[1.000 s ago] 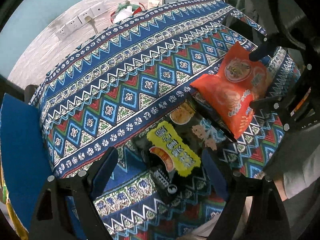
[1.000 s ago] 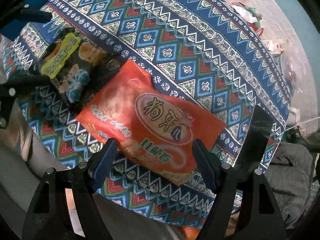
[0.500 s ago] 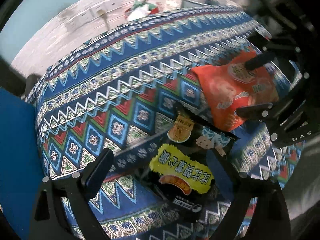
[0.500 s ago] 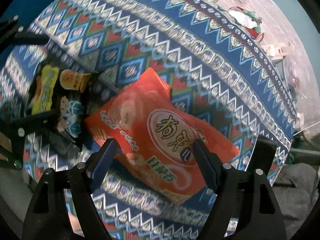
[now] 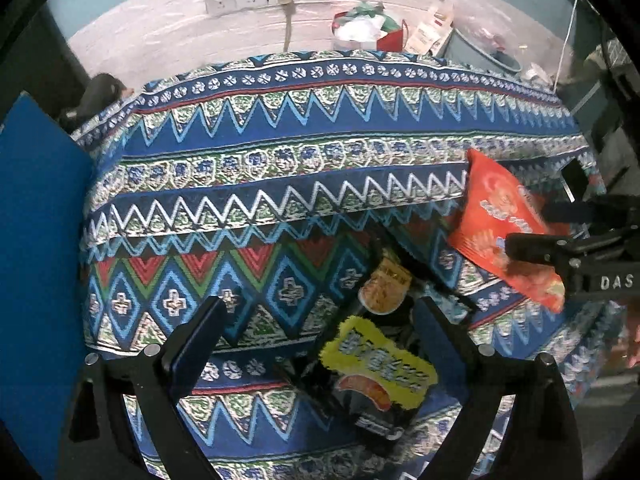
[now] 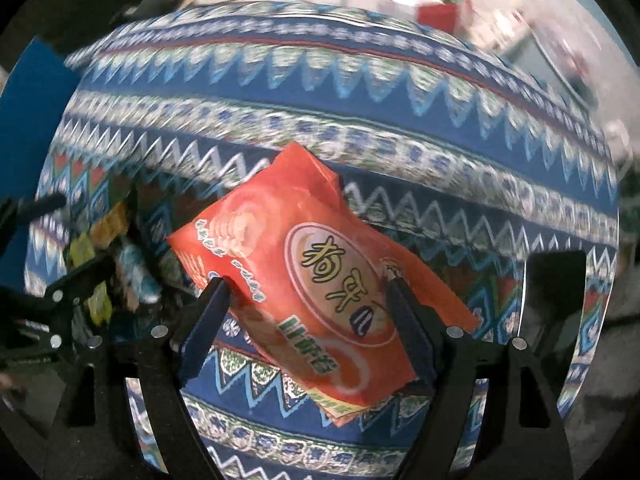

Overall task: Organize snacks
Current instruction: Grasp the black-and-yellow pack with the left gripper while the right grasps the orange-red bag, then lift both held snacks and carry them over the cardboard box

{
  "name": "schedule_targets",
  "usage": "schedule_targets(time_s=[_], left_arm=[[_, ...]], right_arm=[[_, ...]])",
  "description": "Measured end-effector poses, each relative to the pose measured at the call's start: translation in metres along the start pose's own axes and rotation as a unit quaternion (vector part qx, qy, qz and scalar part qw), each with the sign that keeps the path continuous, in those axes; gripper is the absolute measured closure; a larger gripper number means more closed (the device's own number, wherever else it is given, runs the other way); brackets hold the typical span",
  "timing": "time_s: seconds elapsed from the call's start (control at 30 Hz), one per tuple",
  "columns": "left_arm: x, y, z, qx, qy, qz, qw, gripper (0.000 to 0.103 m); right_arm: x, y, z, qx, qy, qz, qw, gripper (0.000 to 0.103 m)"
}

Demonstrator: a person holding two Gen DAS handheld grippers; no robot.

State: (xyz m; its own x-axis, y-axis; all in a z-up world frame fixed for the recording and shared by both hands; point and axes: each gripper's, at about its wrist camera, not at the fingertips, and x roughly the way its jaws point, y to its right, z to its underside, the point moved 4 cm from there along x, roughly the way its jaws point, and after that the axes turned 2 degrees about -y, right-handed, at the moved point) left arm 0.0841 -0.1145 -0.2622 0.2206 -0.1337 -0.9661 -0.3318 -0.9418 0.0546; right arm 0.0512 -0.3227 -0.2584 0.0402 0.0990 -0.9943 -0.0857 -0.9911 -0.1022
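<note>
On the patterned cloth of the bench [image 5: 280,152], near its front edge, an orange snack bag [image 6: 320,292] is straddled by the right claw [image 6: 306,286], spread apart. Beside it, a black-and-yellow packet [image 5: 376,368] lies within the wide-open left claw [image 5: 320,312]. Bare cloth is seen behind.
</note>
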Motion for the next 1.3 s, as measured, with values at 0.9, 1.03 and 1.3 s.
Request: schedule_targets(time_s=[0.9,1.03,1.3], left_arm=[[0.034,0.067,0.025,0.143,-0.012,-0.026,0.9893,0.012],[0.027,0.066,0.027,0.130,0.002,-0.026,0.9912,0.041],[0.023,0.031,0.025,0.080,0.008,-0.027,0.9964,0.044]], right_arm=[[0.010,-0.010,-0.012,-0.175,0.008,0.025,0.984,0.023],[0.009,-0.018,-0.004,-0.175,0.000,0.021,0.984,0.023],[0.024,-0.035,0.001,-0.192,-0.009,0.067,0.979,0.023]])
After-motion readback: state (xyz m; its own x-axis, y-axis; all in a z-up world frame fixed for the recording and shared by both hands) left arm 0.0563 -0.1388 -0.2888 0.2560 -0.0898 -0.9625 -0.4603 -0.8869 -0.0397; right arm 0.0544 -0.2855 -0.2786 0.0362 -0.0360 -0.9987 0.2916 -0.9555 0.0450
